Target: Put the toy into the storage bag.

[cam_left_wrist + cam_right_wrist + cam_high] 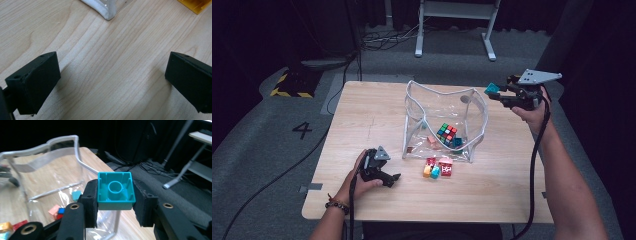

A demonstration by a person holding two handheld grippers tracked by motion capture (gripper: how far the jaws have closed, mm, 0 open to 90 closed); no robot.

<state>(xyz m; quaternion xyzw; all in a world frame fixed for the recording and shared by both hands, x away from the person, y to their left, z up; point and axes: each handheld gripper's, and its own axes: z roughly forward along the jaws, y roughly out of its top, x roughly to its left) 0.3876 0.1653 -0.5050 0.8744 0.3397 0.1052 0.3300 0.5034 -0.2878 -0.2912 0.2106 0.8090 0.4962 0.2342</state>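
The right tool (pixel 115 206) was clamped on a teal block (pixel 115 190), its two black pads pressing the block's opposite sides so that the hollow underside with its round tube faced the camera of the right gripper view. In the high view this right tool (pixel 498 93) was held up in the air just beside the upper right rim of a clear bag (pixel 432 112), the teal block (pixel 492 89) at its tip, level with the bag's white-edged opening. The bag stood open on the wooden table (pixel 362 125), and inside it lay a colour cube (pixel 446 134) with a few small blocks near it. Just in front of the bag, on the table, sat a small cluster of red, yellow and blue blocks (pixel 437 168). The left tool (pixel 393 179) rested low on the table, well apart from the right one and to the left of that cluster; in the left gripper view its jaws stood wide with only bare wood between them, a corner of the bag (pixel 106 10) showing beyond.
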